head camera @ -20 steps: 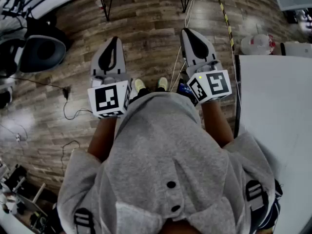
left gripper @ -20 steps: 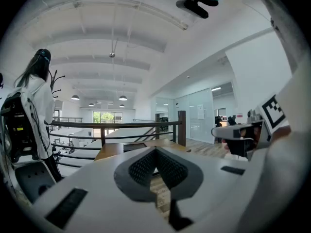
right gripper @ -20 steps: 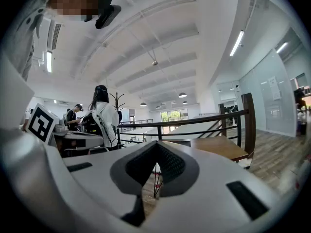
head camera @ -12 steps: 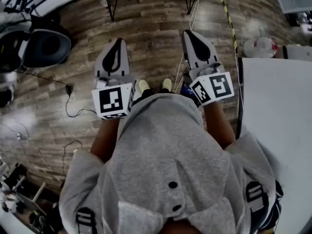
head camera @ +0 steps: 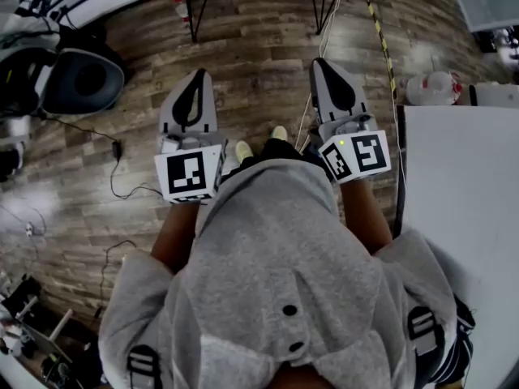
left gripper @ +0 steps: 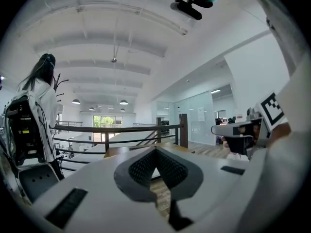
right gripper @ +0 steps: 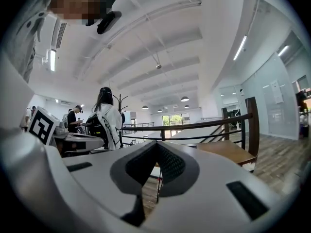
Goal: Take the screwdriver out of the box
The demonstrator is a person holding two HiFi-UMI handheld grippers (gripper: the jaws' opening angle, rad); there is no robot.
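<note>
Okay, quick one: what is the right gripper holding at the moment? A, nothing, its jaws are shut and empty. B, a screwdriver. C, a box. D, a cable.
A: in the right gripper view, the right gripper has its jaws closed against each other with nothing caught between them.

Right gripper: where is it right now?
In the head view the right gripper is right of centre, over the wood floor, between the left gripper and the white table, jaws shut.
</note>
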